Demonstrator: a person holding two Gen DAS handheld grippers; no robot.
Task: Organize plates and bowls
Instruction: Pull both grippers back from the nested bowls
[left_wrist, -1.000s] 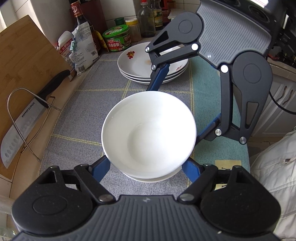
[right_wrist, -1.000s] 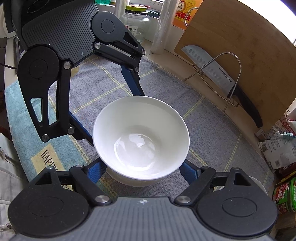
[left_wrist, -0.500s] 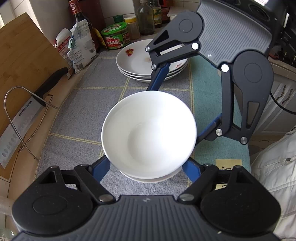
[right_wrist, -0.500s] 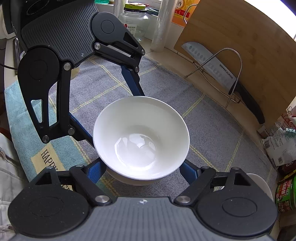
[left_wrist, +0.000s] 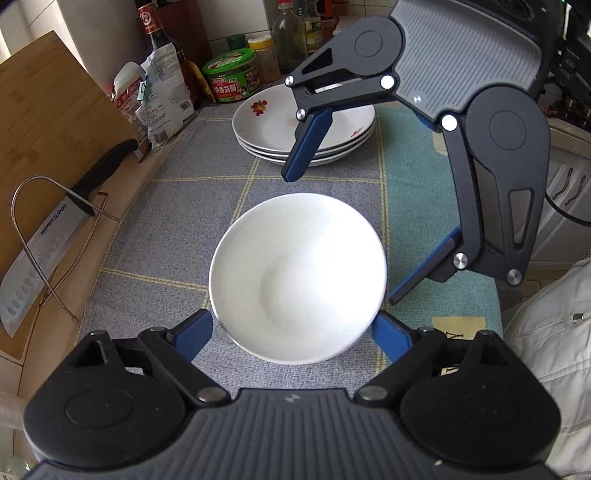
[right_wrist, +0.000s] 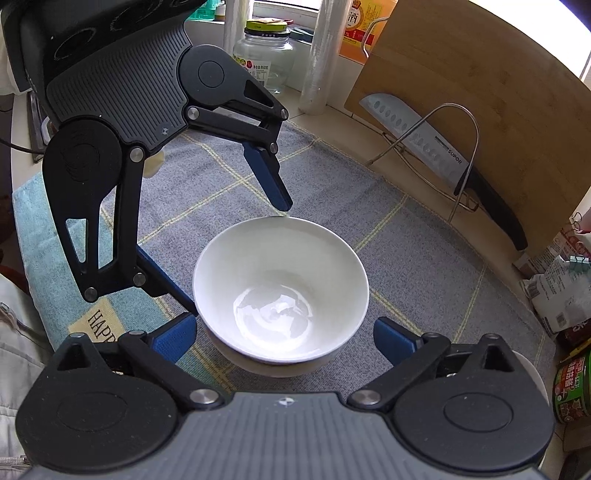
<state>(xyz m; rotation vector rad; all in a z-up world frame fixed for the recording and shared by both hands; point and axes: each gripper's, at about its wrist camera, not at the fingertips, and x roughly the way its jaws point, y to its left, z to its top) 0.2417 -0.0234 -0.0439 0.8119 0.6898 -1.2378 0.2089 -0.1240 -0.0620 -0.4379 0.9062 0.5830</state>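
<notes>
A plain white bowl (left_wrist: 299, 277) rests nested in a second white bowl, whose outer wall (right_wrist: 280, 367) shows just under its rim in the right wrist view. My left gripper (left_wrist: 291, 336) straddles the near side of the top bowl (right_wrist: 280, 288); its jaws are opening and the blue fingers (left_wrist: 192, 334) stand just off the rim. Facing it from the other side, my right gripper (right_wrist: 284, 339) is opening wide, fingers (right_wrist: 395, 339) apart from the bowl. Each gripper shows in the other's view: right gripper (left_wrist: 341, 238), left gripper (right_wrist: 236, 258). A stack of flower-patterned plates (left_wrist: 266, 125) sits farther back.
A grey checked mat (left_wrist: 166, 221) covers the counter, with a teal towel (left_wrist: 413, 192) beside it. A cleaver (left_wrist: 40, 251) leans in a wire rack against a bamboo board (left_wrist: 48, 122). Bottles, a green tin (left_wrist: 231, 77) and bags crowd the back. A person's white jacket (left_wrist: 546, 350) is at the edge.
Both grippers' jaws have spread away from the top bowl, which they were gripping before. The bowl has dropped a little and now sits in the lower bowl. Neither hand has shifted.
</notes>
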